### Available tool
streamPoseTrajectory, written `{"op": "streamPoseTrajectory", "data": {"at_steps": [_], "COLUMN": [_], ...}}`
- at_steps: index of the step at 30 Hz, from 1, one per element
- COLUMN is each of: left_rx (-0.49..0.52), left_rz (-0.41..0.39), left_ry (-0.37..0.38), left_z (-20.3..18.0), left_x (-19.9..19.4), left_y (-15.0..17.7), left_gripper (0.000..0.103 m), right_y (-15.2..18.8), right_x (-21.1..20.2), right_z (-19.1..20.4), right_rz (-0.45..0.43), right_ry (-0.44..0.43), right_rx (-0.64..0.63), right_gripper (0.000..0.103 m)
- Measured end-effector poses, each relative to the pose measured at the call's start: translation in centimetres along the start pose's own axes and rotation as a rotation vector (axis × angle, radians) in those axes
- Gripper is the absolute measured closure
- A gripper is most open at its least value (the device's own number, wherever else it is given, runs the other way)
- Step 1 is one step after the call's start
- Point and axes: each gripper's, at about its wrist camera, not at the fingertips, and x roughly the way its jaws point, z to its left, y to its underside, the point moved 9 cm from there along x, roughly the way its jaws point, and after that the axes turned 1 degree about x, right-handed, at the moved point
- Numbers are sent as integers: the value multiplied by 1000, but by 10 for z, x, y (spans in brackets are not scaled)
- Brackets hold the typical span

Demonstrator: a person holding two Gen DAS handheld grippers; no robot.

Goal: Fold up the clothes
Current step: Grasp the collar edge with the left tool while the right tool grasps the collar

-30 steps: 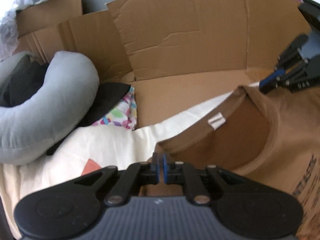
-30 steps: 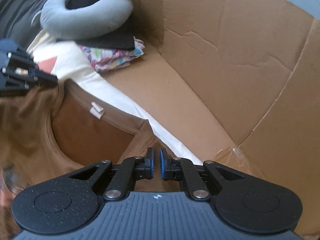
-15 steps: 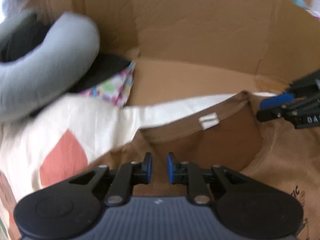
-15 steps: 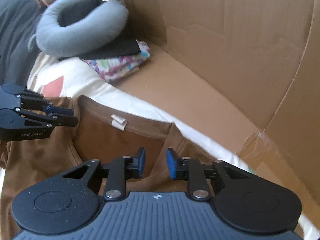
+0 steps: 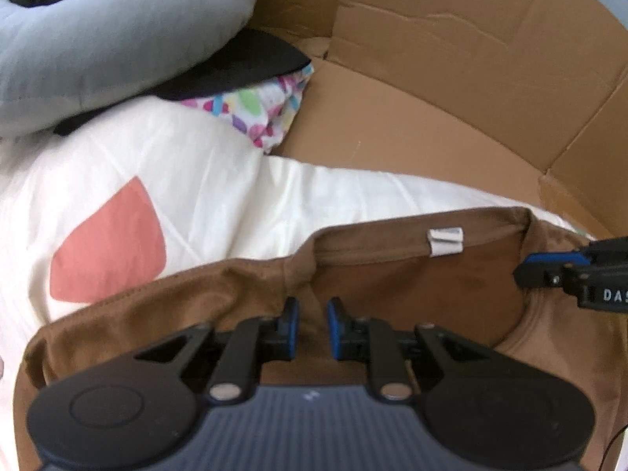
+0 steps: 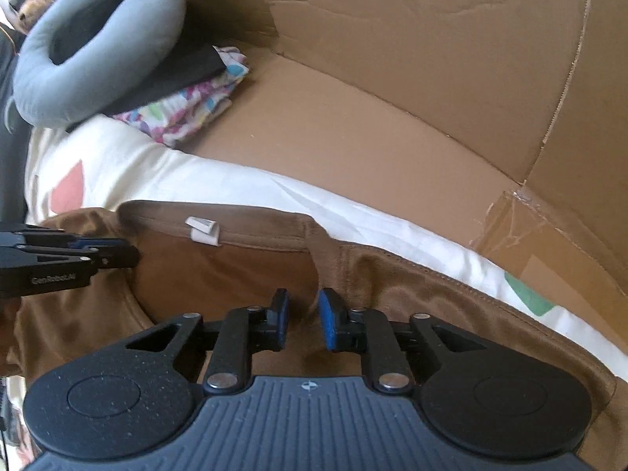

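At the far left a grey neck pillow rested on a dark folded garment, which lay on a folded cloth with coloured dots. In front of these a cream sheet with a pink patch covered the surface. A brown T-shirt lay spread on that sheet, its collar facing the far side and a white label at the neck. The left gripper hovered over the shirt's left shoulder by the collar, its blue pads slightly apart and holding nothing. The right gripper sat over the right shoulder by the collar, likewise parted around empty air; whether either touched the fabric was hard to tell. Cardboard walls stood behind and to the right.
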Motion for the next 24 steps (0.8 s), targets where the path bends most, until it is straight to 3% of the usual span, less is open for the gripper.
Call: {"op": "streamPoseTrajectory", "data": {"at_steps": [5,9,11,13,16,24], "left_rx": [-50,-42,-41,-46,-46,-114], "left_rz": [13,7,8,9,-3,-97], "left_ry": [-6,-42,-56,-53,-35,36], "left_z": [0,-4,-3,0,2,13], "left_x": [4,8,8,8,1,-31], "left_y": [1,2,1,2,2,-5], "left_gripper": [79,80,95,100,102,103], "right_y": [1,2,2,1,-1,-16], "right_x": [6,11,11,10,4,-26], "right_z": [-3,-4,-3,-5,-8,-20], "right_rz": [16,19,18,19,2,-79], "right_ry": [16,29,52,61,48,3], "right_rx": [36,50,32,29,38,84], "right_gripper": [82,83,89,97,103,103]}}
